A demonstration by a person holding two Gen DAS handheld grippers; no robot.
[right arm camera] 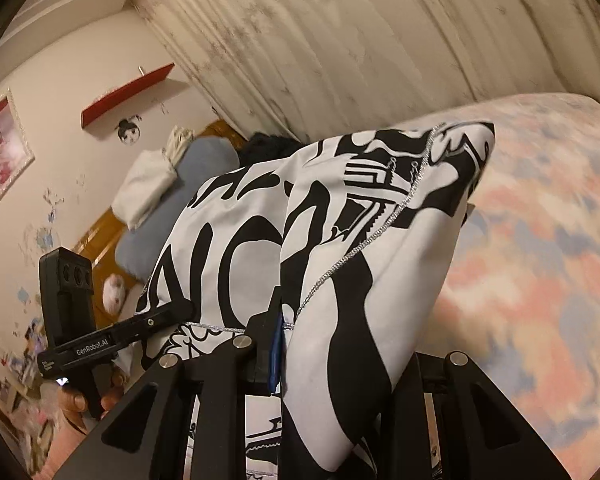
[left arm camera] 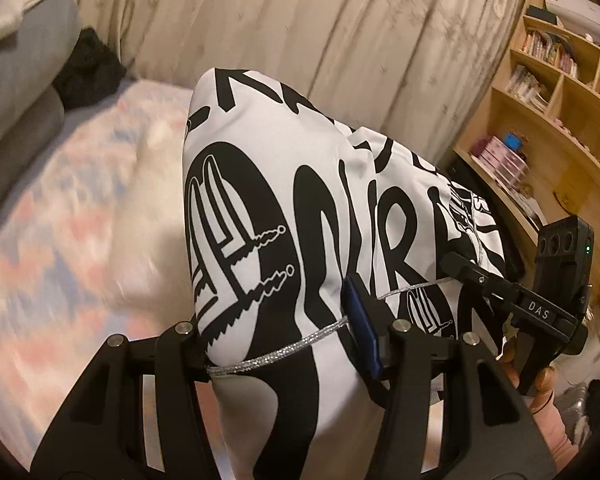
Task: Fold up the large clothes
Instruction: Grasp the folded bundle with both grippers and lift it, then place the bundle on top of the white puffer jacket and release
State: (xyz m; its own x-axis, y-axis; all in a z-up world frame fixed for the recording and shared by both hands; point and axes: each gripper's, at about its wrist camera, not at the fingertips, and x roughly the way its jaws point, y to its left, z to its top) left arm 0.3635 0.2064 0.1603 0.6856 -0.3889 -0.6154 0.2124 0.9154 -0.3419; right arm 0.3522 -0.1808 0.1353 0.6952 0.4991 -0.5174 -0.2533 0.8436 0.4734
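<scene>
Your left gripper has its jaws about half closed on a thick bunch of the black-and-white printed garment, which hangs raised above the bed. Your right gripper pinches another bunched edge of the same garment in narrow jaws. The cloth drapes between the two tools, with a silver cord trailing across it. Pleated curtains hang behind the bed and a bookshelf stands beside it.

2 wrist views face downward, close on garment; bed perhaps shared.
</scene>
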